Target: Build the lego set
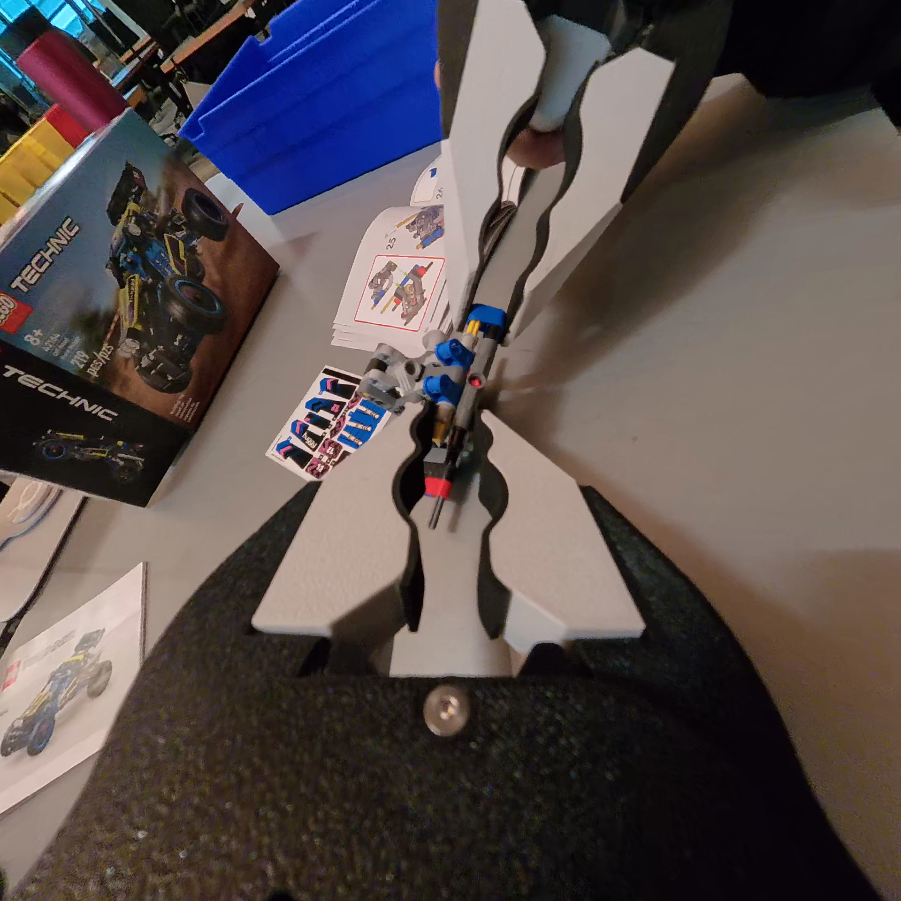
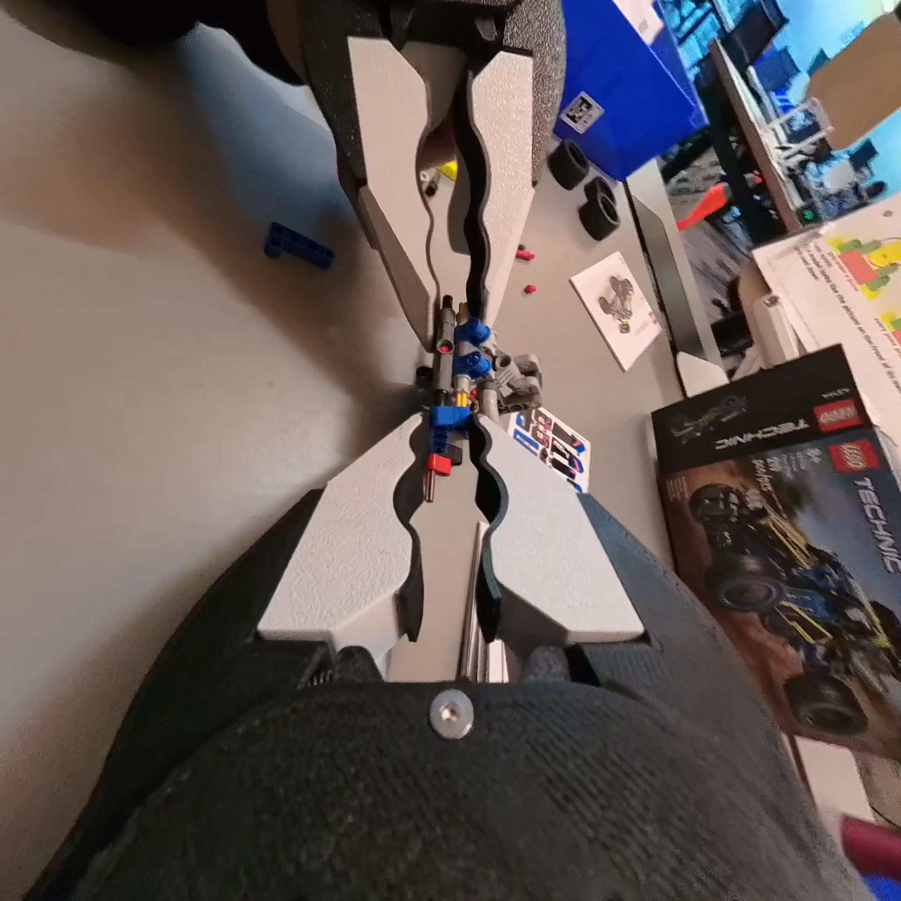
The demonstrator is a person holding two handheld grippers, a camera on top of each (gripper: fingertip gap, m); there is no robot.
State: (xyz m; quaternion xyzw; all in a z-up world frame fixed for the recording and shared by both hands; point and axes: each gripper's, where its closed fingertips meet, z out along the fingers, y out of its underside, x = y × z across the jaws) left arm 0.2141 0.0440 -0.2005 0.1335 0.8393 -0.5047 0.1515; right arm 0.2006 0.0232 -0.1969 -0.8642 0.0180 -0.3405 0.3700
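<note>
Lego subassembly (image 1: 451, 390) at frame centre runs lengthwise between your left tool (image 1: 451, 439) and right tool (image 2: 446, 434), both clamped on its ends.

Grey table (image 1: 731, 341) bearing stacked blue bins (image 1: 317, 112) at the far edge; magenta cylinder (image 1: 68, 73) and yellow blocks (image 1: 29, 161) beyond it; white instruction sheet with coloured block drawings (image 2: 848, 273); shelving and cluttered desks in the blurred background.

Prob. lab/workshop: blue bins (image 1: 312, 122), grey table (image 1: 731, 341), monitors (image 2: 780, 29) behind.
</note>
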